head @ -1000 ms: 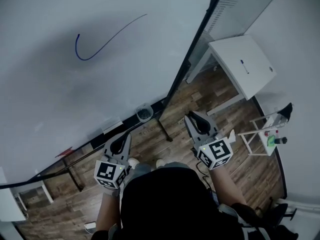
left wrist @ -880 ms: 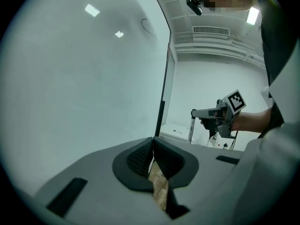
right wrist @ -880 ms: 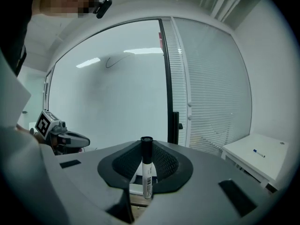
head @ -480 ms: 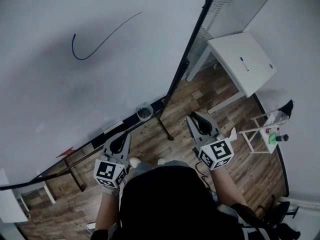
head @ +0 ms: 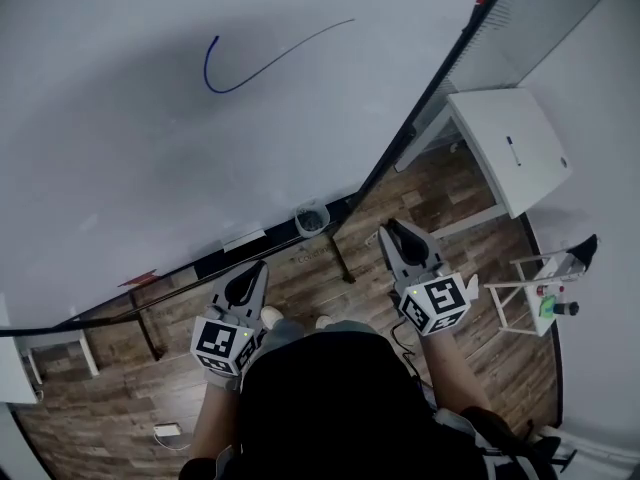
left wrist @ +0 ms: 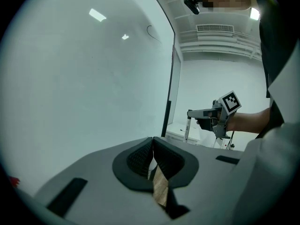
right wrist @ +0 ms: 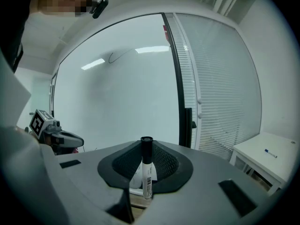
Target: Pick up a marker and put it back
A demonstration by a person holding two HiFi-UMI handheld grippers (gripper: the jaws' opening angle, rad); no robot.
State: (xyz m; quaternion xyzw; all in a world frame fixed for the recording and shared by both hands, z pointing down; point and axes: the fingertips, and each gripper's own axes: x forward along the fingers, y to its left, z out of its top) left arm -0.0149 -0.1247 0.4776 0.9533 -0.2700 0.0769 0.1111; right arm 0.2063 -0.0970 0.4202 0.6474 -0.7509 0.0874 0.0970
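A black-capped marker with a white barrel [right wrist: 147, 168] stands upright between the jaws of my right gripper [right wrist: 146, 149], which is shut on it. In the head view the right gripper [head: 398, 240] hangs over the wood floor, below the whiteboard's right end. From the left gripper view the marker [left wrist: 187, 128] hangs down from the right gripper [left wrist: 196, 115]. My left gripper [head: 243, 288] is held low in front of the whiteboard's tray; its jaws [left wrist: 152, 150] are shut with nothing between them. A blue curved line [head: 262, 62] is drawn on the whiteboard [head: 150, 168].
A small cup [head: 312, 218] sits at the right end of the whiteboard's black tray [head: 215, 260]. To the right stands a white table [head: 525, 118] with a marker [head: 511, 152] lying on it. A small stand [head: 545, 290] with bottles is at the far right.
The head view has swung, so the whiteboard and its blue line sit further right in the picture. Both grippers keep about the same places, and the right one still holds the marker.
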